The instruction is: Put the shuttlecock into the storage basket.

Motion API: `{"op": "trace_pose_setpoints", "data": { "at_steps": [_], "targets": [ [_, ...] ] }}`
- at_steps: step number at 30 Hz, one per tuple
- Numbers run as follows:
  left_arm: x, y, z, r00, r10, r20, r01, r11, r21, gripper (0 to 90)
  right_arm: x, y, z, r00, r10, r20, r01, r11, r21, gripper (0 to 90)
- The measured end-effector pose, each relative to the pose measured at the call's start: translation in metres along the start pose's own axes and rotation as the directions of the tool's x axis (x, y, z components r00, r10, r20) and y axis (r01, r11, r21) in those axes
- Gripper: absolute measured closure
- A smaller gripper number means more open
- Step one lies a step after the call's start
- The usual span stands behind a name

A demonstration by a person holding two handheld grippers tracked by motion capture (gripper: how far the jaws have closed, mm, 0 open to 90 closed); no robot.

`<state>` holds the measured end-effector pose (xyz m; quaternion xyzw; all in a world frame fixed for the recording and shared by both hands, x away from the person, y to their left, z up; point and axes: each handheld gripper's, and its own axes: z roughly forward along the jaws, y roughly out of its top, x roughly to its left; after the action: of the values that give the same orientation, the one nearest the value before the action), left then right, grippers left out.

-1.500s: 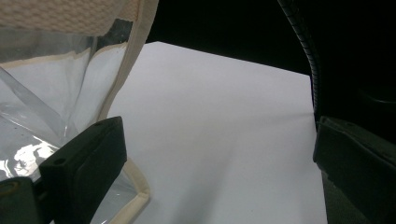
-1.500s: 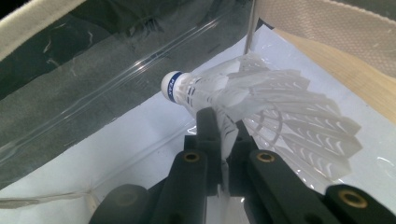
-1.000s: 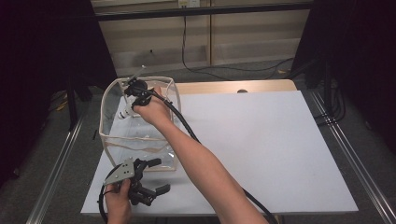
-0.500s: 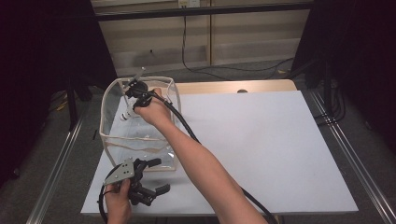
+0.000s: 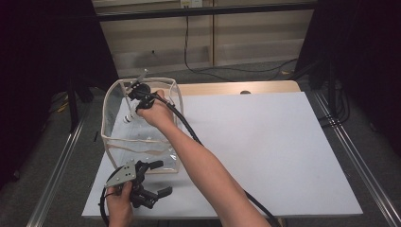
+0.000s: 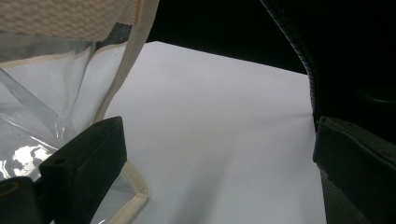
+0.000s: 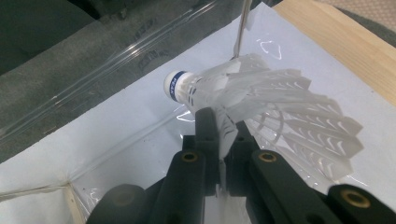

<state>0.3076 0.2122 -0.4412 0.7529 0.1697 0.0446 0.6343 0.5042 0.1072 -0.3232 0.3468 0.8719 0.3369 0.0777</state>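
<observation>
High view: a white rectangular sheet-covered surface [image 5: 265, 146] carries a clear plastic open-topped bag with cream fabric edging [image 5: 116, 149], standing at its near-left part. Reaching into that bag from above, the right gripper [image 5: 137, 97] hangs over its far side. Its jaws are nearly together, pinching the skirt of a white feathered shuttlecock with a blue-banded cork tip [image 7: 243, 100], which sits inside the bag, above its floor, tip pointing toward the bag's far wall. Just in front of the bag's near wall, the left gripper [image 5: 158, 177] rests low over the surface, its jaws spread wide with nothing between them.
</observation>
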Motion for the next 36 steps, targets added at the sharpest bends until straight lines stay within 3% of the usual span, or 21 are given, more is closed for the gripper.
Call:
{"op": "trace_pose_setpoints", "data": {
  "at_steps": [28,36],
  "targets": [
    [0.0002,-0.0004,0.0001,1.0000,-0.003,-0.002,0.003,1.0000,-0.001,3.0,0.0000,-0.0024,0.0055,0.9999,-0.013,-0.008,0.013,0.999,0.050,86.5],
    [0.0002,-0.0001,-0.0001,1.0000,-0.001,-0.003,0.001,1.0000,-0.001,3.0,0.0004,-0.0023,0.0070,0.9995,-0.024,-0.018,0.025,0.998,0.058,73.3]
  ]
}}
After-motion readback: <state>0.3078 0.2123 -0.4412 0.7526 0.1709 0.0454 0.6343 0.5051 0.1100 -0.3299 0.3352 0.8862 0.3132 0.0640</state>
